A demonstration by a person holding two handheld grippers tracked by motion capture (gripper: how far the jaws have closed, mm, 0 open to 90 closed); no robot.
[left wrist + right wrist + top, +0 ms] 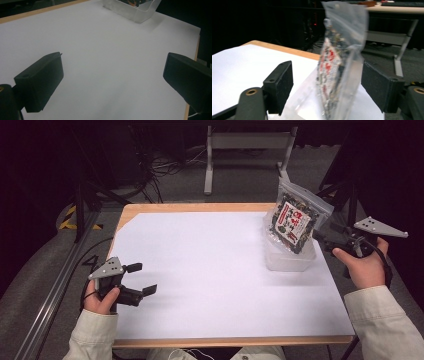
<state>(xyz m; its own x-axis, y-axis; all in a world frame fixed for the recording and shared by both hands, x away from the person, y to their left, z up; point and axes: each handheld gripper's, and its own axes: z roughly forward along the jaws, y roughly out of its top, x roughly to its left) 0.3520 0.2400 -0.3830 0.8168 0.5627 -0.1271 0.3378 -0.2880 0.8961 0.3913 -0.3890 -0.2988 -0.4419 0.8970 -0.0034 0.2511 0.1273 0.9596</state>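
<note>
Snack bag (295,222) found standing on edge inside clear plastic container (290,260), at far right part of white table sheet (210,270); lower end of bag seated within container walls, upper sealed end rising well above rim and leaning toward far right. Placement of bag into container judged essentially complete. Right gripper (320,239) positioned just beside bag at table's right edge, held in right hand (365,265); jaws standing wide. In right gripper view, bag (337,75) seen between the two black pads (279,85) with a gap visible on both sides, no pressing contact apparent; judged released, not gripped. Stability of bag not confirmed: thin pouch upright and tilted, resting against container wall, so tipping remains possible once gripper clears. Left gripper (142,279) located at near left of sheet, well apart from bag and container, held in left hand (102,297); jaws wide, nothing between them, bare sheet below in left gripper view, with a corner of container (140,12) visible far off. Left gripper judged idle at this stage. Remaining work, as far as can be judged: withdrawal of right gripper clear of bag without dragging it, then check that bag stays seated. No lid or other item seen on table; any further step cannot be told.
</note>
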